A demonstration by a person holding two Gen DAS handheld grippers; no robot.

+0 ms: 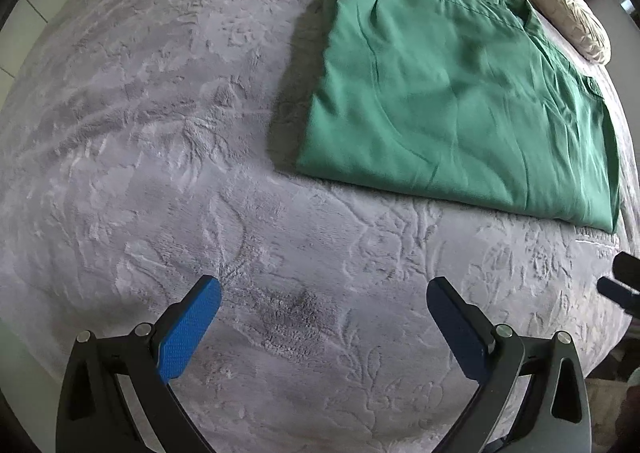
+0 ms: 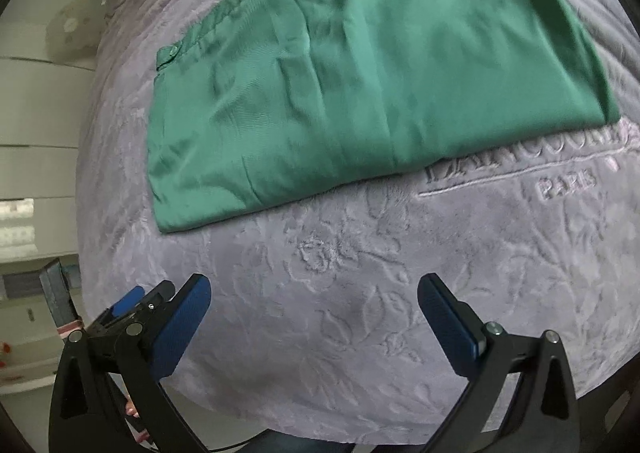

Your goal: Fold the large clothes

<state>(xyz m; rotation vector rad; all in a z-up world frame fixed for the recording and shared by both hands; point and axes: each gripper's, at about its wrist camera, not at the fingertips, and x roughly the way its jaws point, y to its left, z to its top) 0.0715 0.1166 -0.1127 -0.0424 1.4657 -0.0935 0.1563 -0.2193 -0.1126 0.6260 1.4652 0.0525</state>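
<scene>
Blue-padded fingers [image 1: 192, 329] of the left gripper [image 1: 324, 327] stood wide apart over the grey blanket [image 1: 160, 133], holding nothing and touching nothing; the right gripper [image 2: 314, 319] was spread just as wide above the same blanket, also empty; beyond both lay the green shirt [image 1: 452, 93], folded into a flat rectangle on the bed, its near edge well apart from either gripper; a beige pillow [image 1: 564, 9] lay just past the shirt's far side.
</scene>
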